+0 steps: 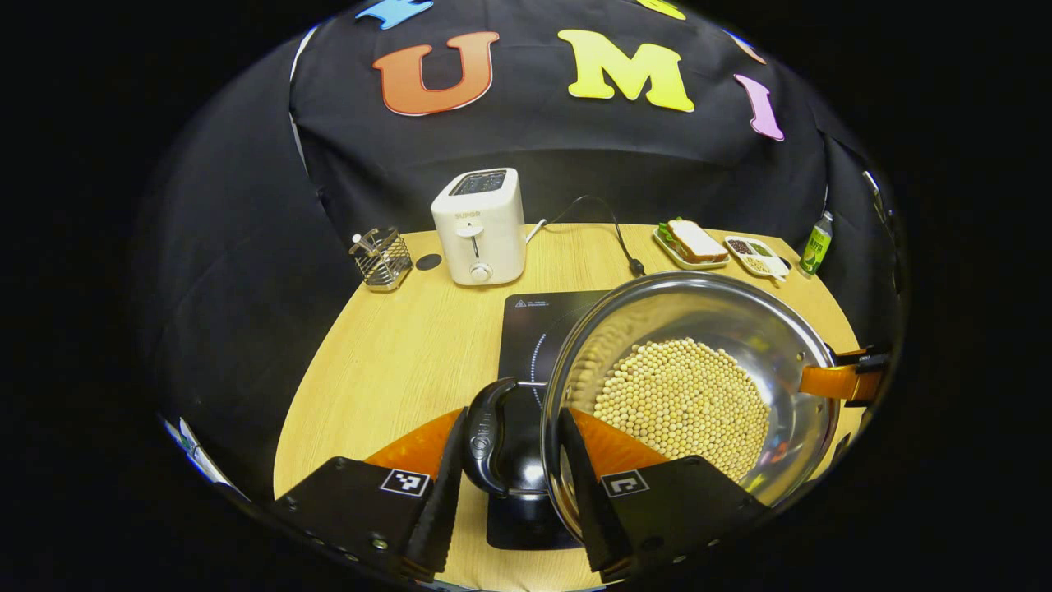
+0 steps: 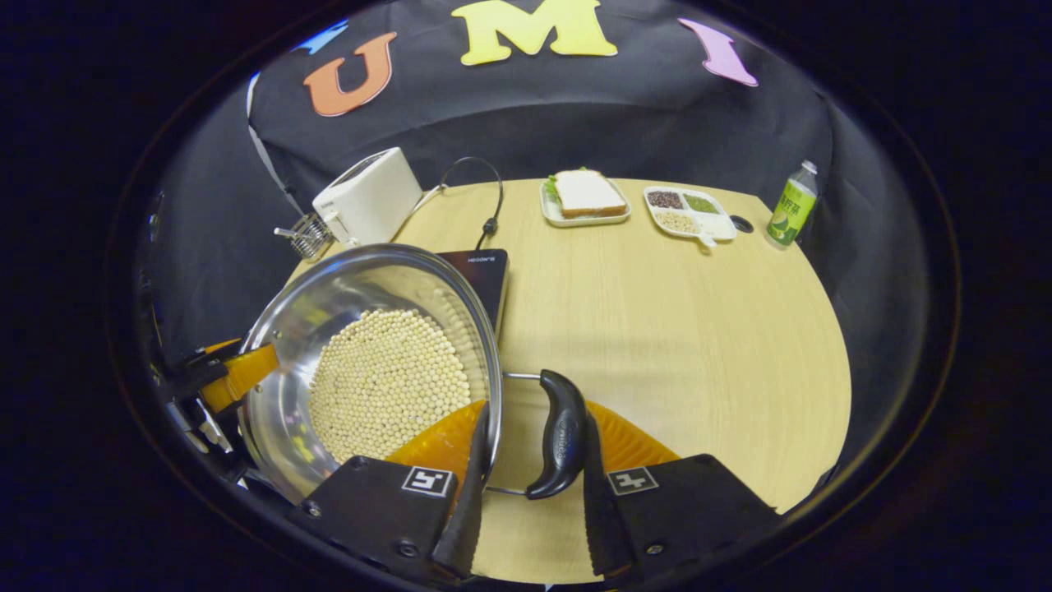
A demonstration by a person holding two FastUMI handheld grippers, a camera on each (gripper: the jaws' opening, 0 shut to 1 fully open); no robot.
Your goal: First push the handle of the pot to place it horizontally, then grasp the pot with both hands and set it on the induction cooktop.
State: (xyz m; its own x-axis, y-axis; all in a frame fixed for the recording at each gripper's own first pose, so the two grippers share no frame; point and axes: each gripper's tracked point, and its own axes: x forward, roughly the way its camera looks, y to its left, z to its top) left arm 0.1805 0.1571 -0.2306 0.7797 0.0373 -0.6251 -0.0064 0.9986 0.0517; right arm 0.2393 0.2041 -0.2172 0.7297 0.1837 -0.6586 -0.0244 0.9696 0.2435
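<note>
A steel pot [image 1: 740, 329] [image 2: 329, 304] with a layer of pale beans [image 1: 682, 403] [image 2: 386, 378] hangs between both grippers. My left gripper [image 1: 514, 415] is shut on its black side handle [image 1: 491, 444], one finger outside the handle and the other at the rim. My right gripper [image 2: 536, 415] is shut the same way on the opposite black handle [image 2: 561, 436]. The black induction cooktop [image 1: 534, 329] [image 2: 481, 271] lies under and behind the pot; I cannot tell whether the pot touches it. Each view shows the other gripper [image 1: 846, 378] [image 2: 230, 374] across the pot.
On the round wooden table [image 2: 674, 329], a white toaster [image 1: 481, 226] [image 2: 368, 197] and a wire utensil basket [image 1: 382, 259] stand behind the cooktop, with a black cord [image 1: 620, 238]. A sandwich plate [image 2: 585, 196], a divided dish [image 2: 689, 212] and a green bottle [image 2: 791, 205] sit at the back.
</note>
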